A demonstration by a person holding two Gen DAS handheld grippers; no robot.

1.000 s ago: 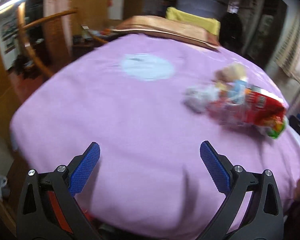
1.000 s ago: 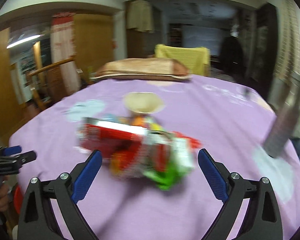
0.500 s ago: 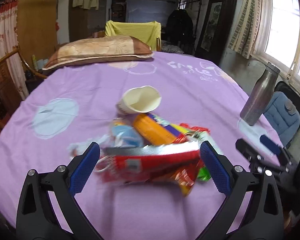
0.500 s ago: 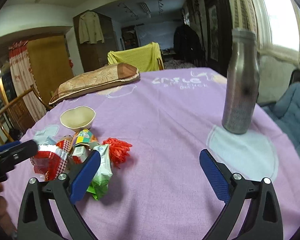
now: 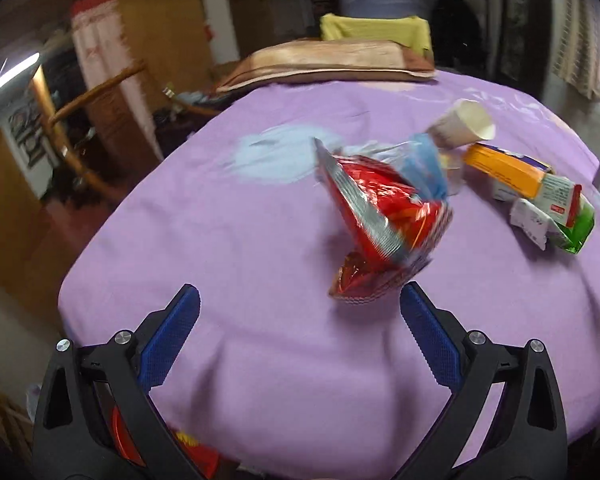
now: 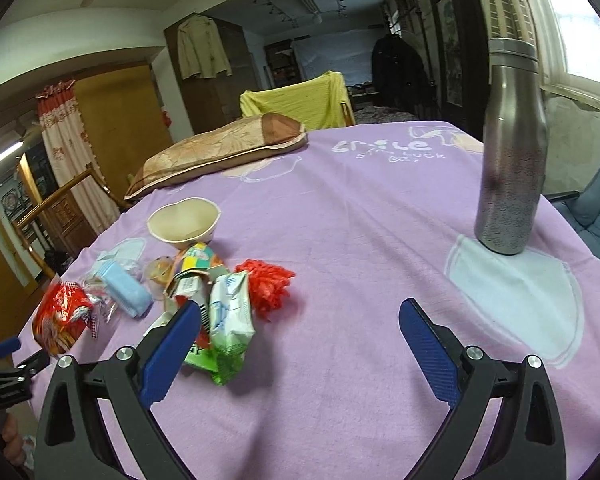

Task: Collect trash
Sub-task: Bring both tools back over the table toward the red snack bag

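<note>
A pile of trash lies on the purple tablecloth (image 5: 260, 240). A red snack bag (image 5: 380, 216) lies just ahead and right of my open, empty left gripper (image 5: 300, 332). Behind it are a blue packet (image 5: 424, 164), a tipped paper cup (image 5: 464, 124), an orange carton (image 5: 504, 168) and a green-white wrapper (image 5: 556, 216). In the right wrist view the red bag (image 6: 62, 316), blue packet (image 6: 122, 288), paper cup (image 6: 184, 224), green-white wrapper (image 6: 230, 328) and a red crumpled piece (image 6: 270, 284) lie left of my open, empty right gripper (image 6: 300, 344).
A steel bottle (image 6: 508, 152) stands on the table at the right. A brown pillow (image 6: 220, 152) lies at the far edge. Wooden chairs (image 5: 84, 128) stand off the left side. My left gripper's tips (image 6: 4, 360) show at the lower left edge.
The left view has swung left and back, so the red bag now lies ahead to the right. The right gripper has barely moved. Both grippers stay open.
</note>
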